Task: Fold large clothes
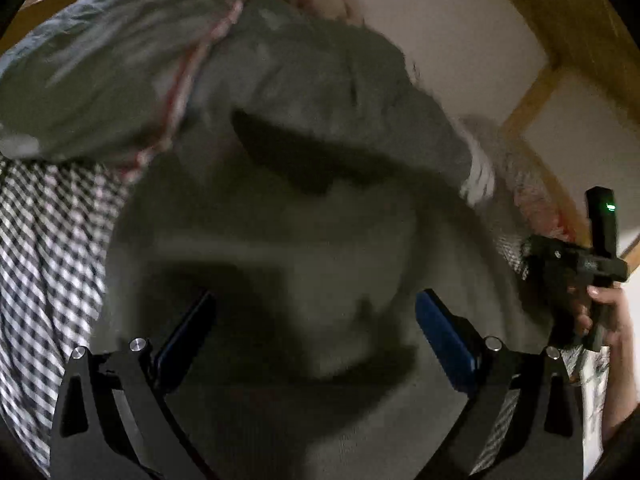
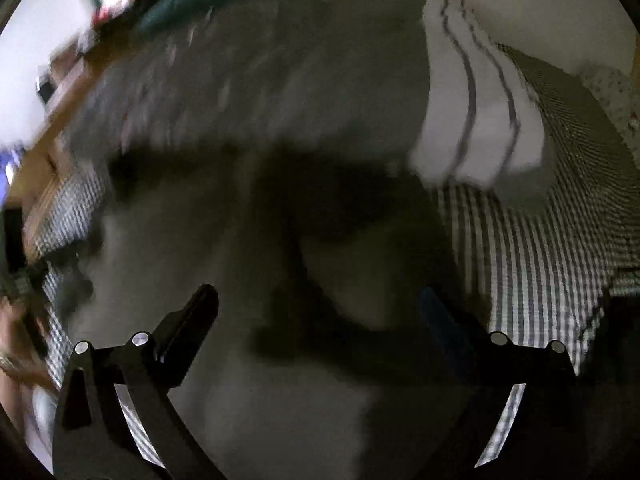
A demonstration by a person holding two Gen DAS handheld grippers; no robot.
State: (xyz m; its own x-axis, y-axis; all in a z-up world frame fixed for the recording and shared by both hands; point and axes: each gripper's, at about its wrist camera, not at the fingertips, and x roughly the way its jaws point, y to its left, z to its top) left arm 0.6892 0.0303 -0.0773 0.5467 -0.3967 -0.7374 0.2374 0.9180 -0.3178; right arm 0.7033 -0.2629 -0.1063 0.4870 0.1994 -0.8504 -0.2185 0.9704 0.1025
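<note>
1. Checked bedding point(image 1: 44, 240) carries a crowded heap, so a fold could drag neighbouring clothes along.
2. Grey garment point(image 1: 304, 240) lies rumpled beneath both tools; uneven layers may fold crooked.
3. Left gripper point(image 1: 316, 320) and right gripper point(image 2: 320, 312) hang released, empty, risking a grab through several layers.

grey garments point(image 1: 304, 92): 2 | checked cloth point(image 1: 44, 240): 1 | tools point(image 1: 316, 312): 2

Soft matt grey cloth in the garment point(image 1: 304, 92) — woven checked cotton in the bedcover point(image 1: 44, 240) beneath. Matt black plastic on the left gripper point(image 1: 316, 320), blue rubbery pads point(image 1: 444, 336), shiny metal pins — smooth varnished wood on the frame point(image 1: 532, 96).
</note>
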